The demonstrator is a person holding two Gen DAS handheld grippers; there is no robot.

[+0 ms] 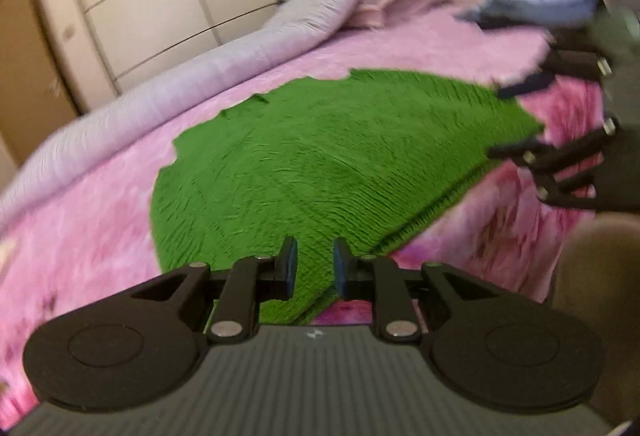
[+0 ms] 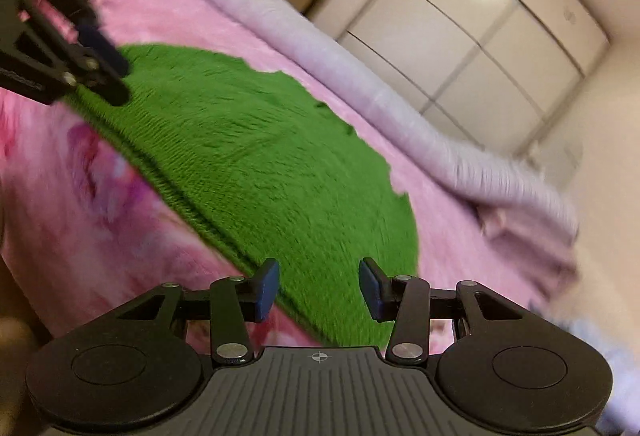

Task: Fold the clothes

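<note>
Green knit sweater (image 1: 320,164) flat on pink bedspread (image 1: 80,236). We judge it soft, light (stretchy); best pinched at ribbed hem corners. Left gripper (image 1: 314,268), right gripper (image 2: 318,288) both agape, apparently empty despite blur.

Green knitted garment (image 1: 320,164), ribbed texture, lies spread flat on the pink bedcover (image 1: 80,228). One long edge is straight; the far edge is ragged in outline.

Two wrist views look low and close across the bed (image 1: 100,196) from opposite ends, sharing the green knit garment (image 1: 320,156) mid-frame
</note>
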